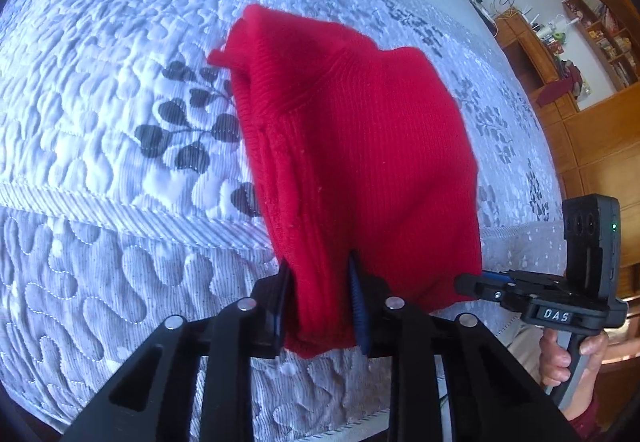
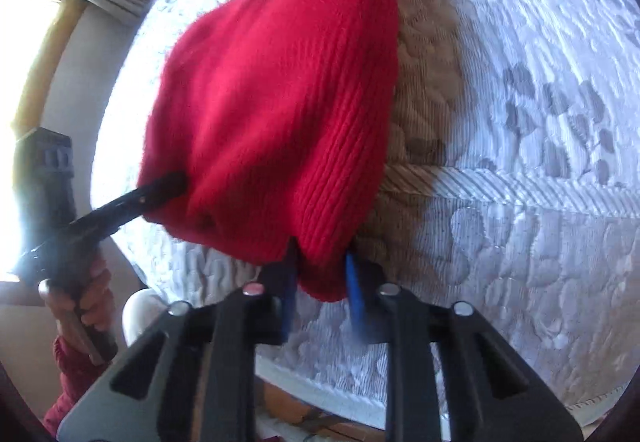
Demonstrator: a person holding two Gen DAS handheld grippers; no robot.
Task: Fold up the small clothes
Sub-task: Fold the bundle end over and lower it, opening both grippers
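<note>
Left claw clamped on one lower corner of a red knit garment, right claw clamped on the other corner, garment hanging forward of both, above a quilted white bed with leaf pattern.

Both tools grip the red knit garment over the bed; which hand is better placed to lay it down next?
Neither clearly. The left tool and right tool each pinch a lower edge of the red knit garment, hanging above the quilted bedspread; they should probably lower together.
</note>
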